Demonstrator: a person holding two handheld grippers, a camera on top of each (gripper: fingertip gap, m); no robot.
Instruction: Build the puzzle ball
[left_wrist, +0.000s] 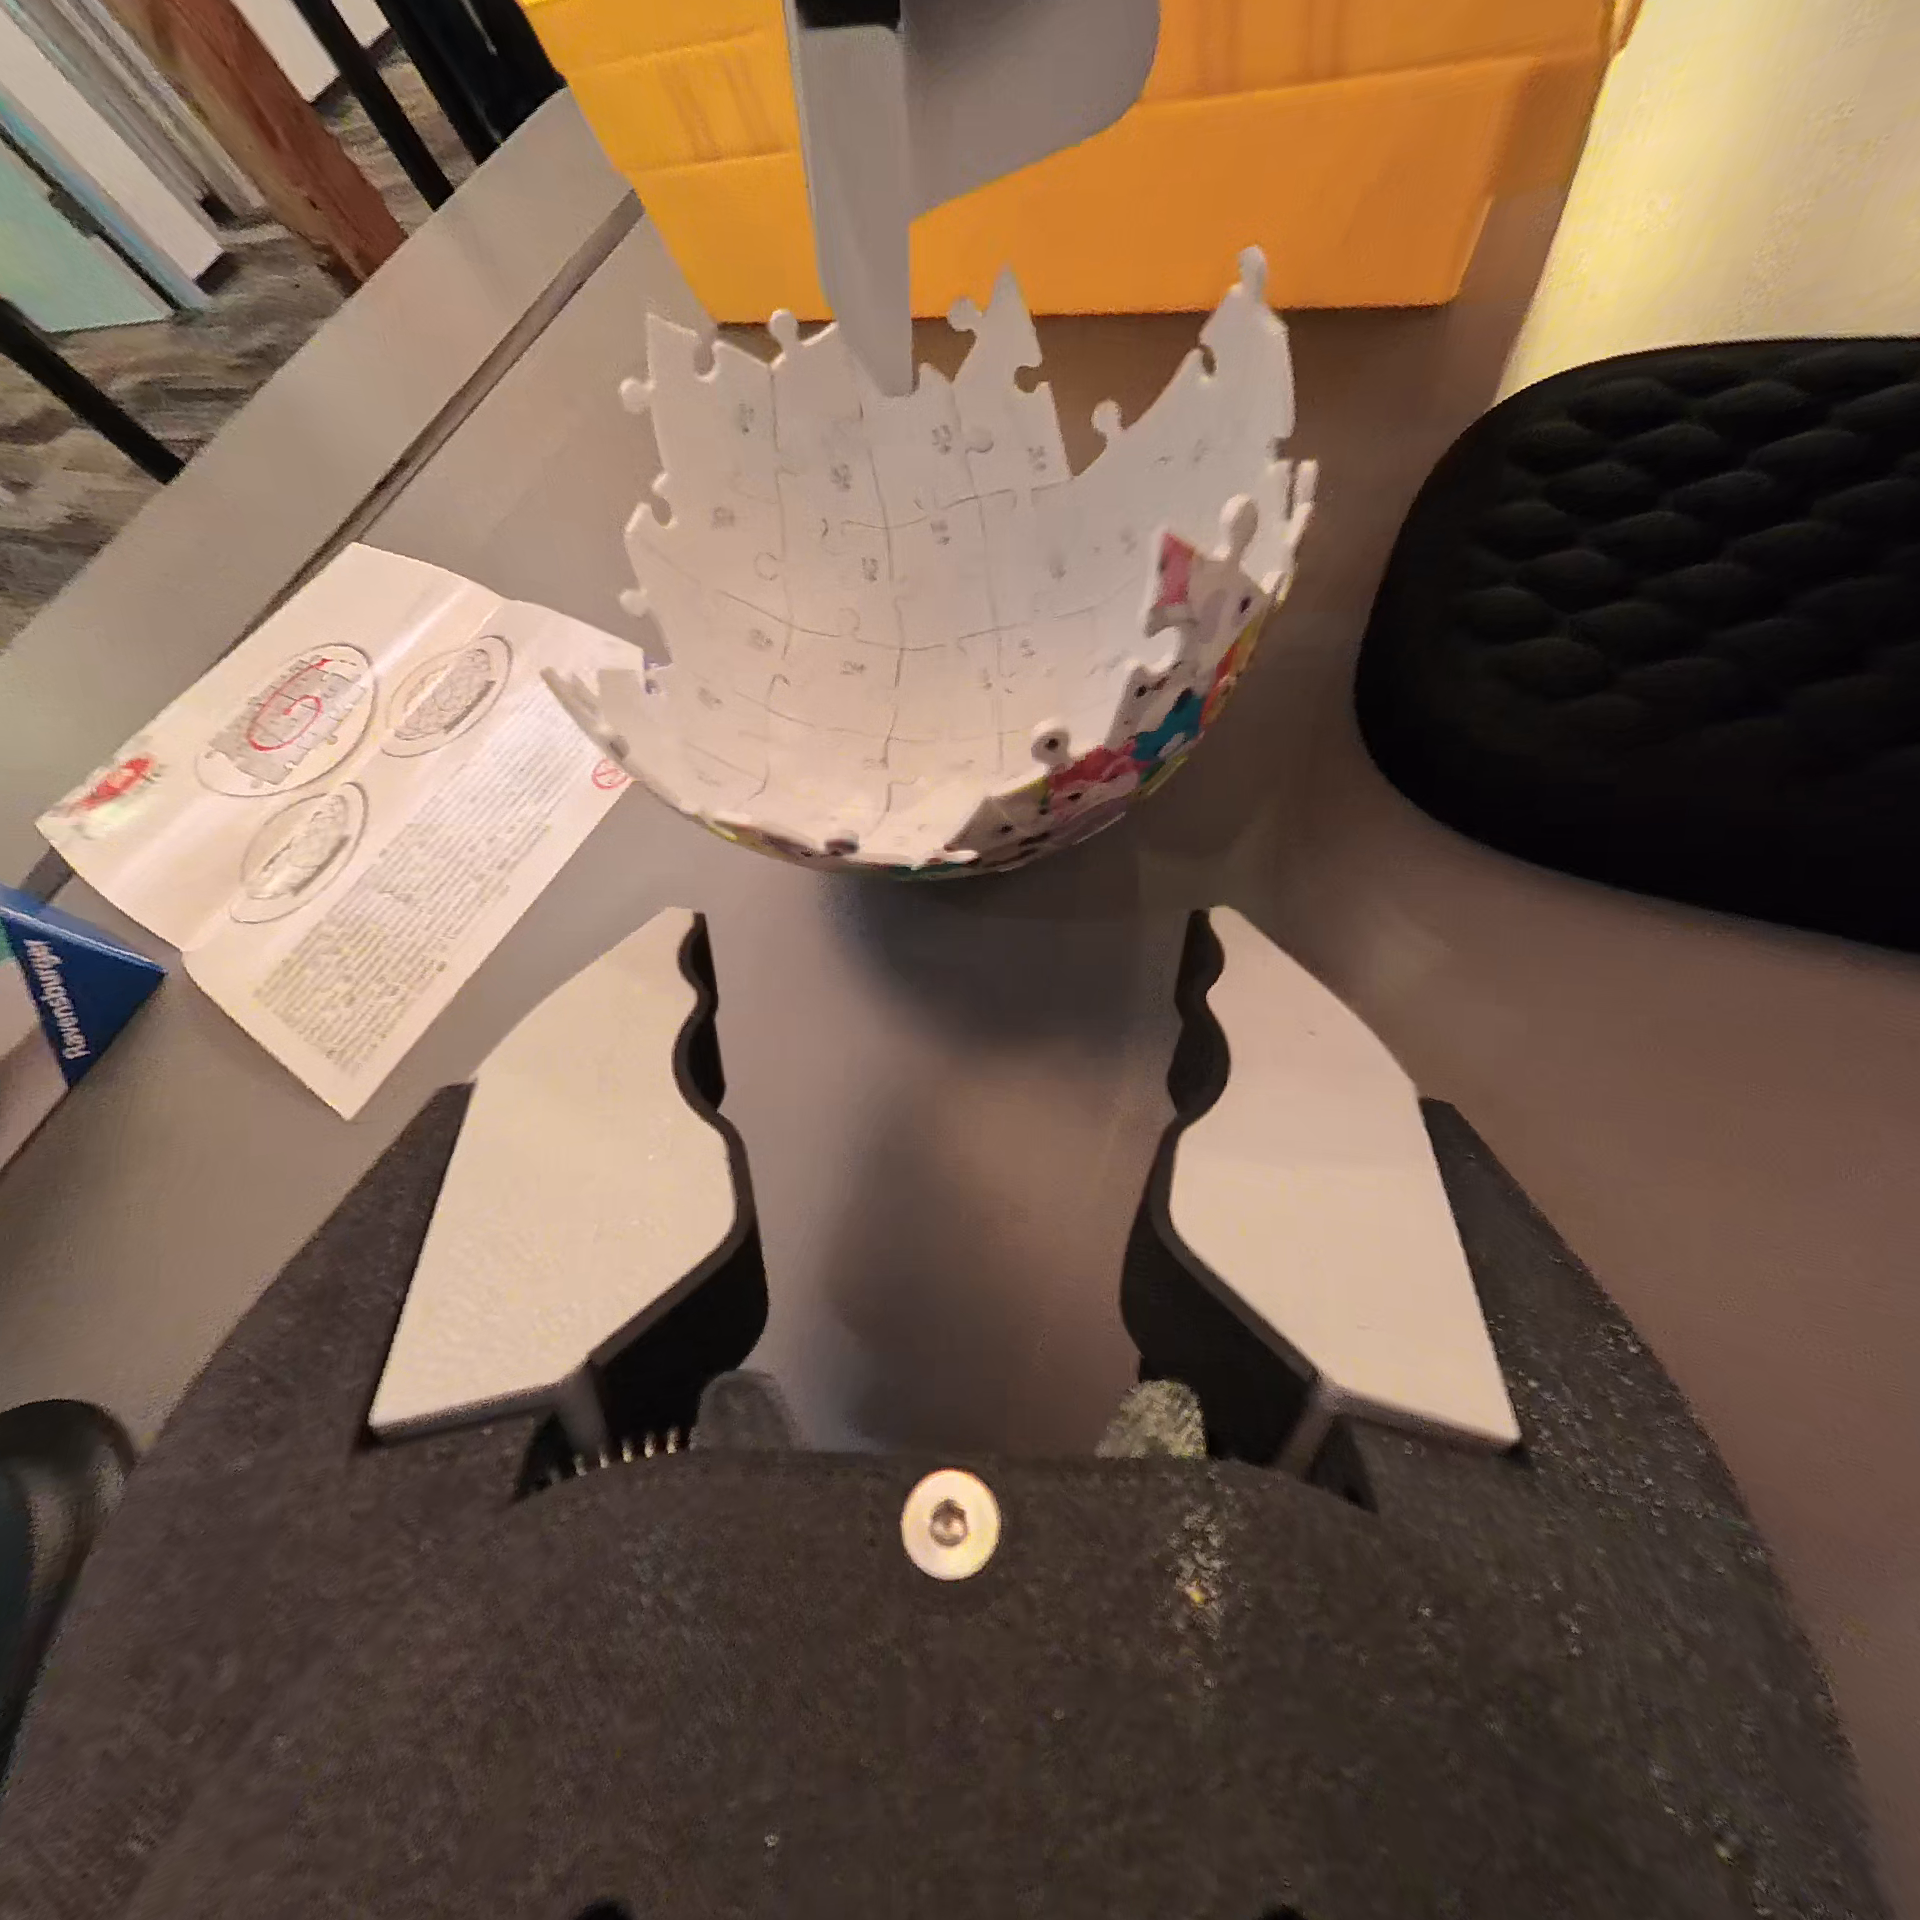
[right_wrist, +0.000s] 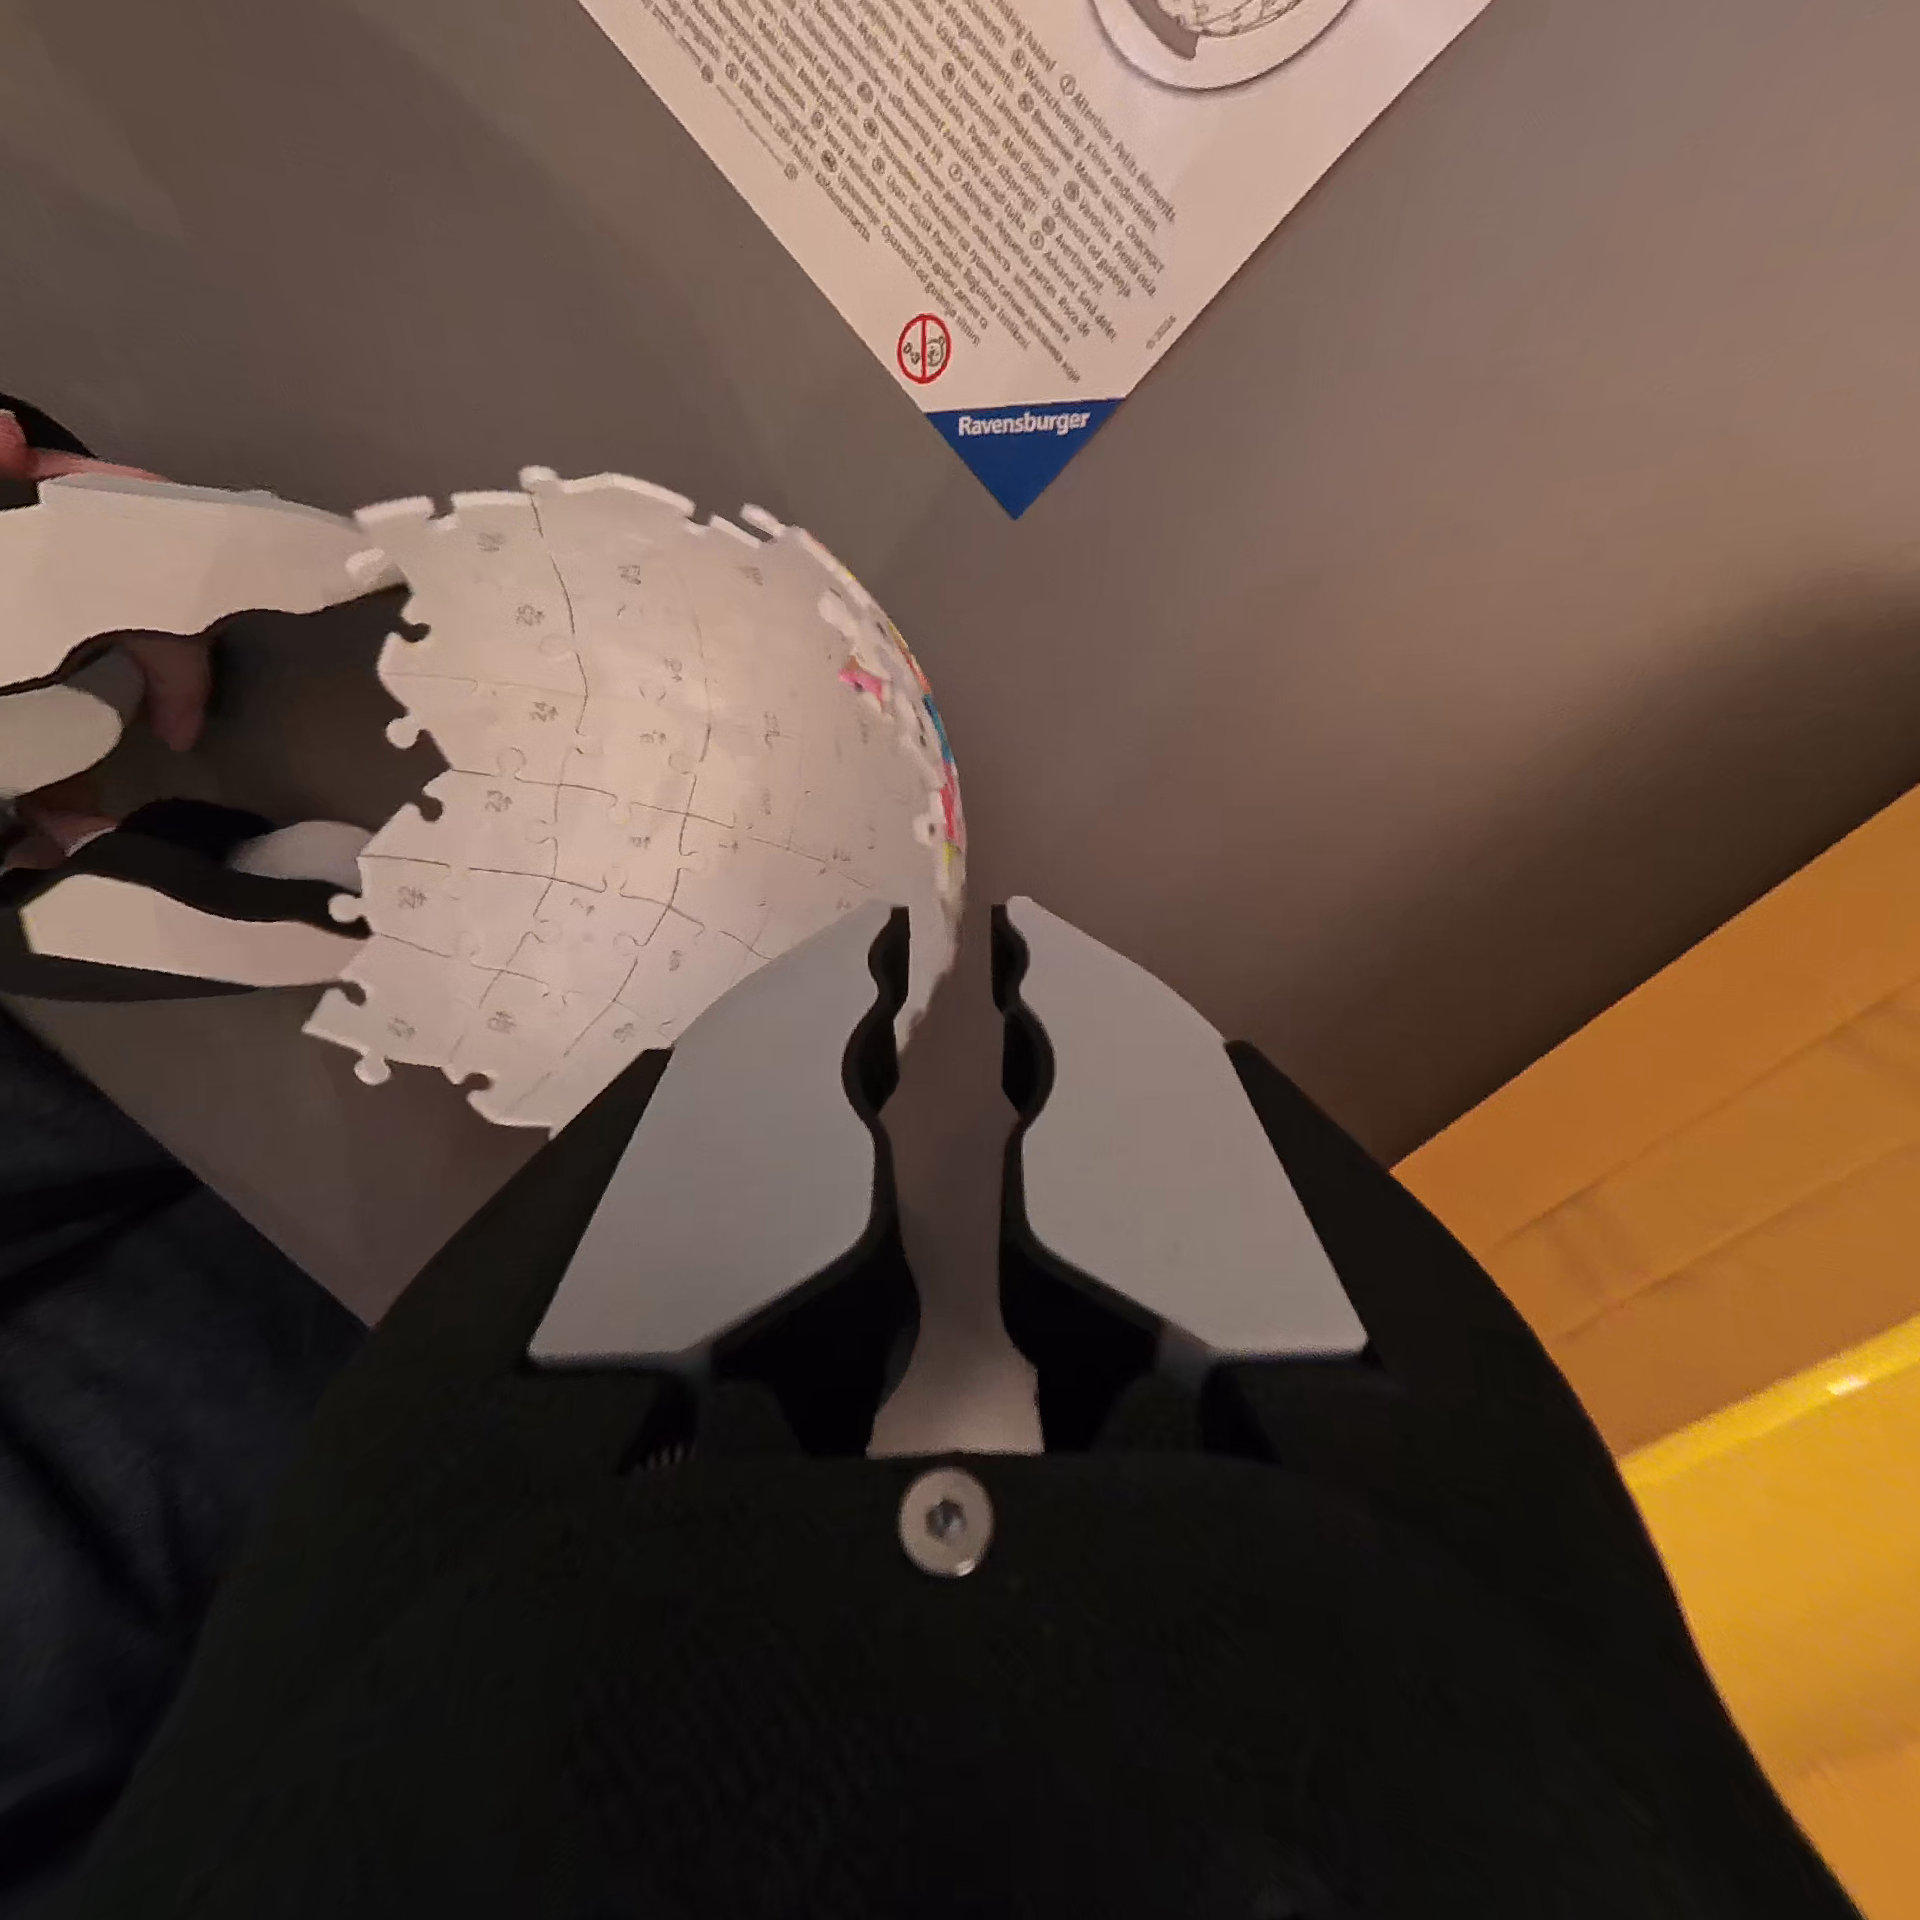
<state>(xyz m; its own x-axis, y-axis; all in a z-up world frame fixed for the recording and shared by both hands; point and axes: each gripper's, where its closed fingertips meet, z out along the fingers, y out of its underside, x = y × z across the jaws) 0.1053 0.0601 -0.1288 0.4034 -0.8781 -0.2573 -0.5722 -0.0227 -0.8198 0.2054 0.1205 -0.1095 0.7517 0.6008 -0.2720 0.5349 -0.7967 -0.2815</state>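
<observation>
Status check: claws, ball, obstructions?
Left claw open, short of the ball. Right claw shut on half-built puzzle ball rim. Instruction sheet beside it, not in the way.

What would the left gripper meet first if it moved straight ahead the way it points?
Probably the half-built puzzle ball, straight ahead of the open left gripper, with only bare table between them; exact depth is unclear. The right gripper holds the ball's rim.

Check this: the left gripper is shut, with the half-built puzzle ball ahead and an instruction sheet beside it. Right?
No: the left gripper is open, as the left wrist view shows. The half-built puzzle ball and instruction sheet lie as stated.
</observation>
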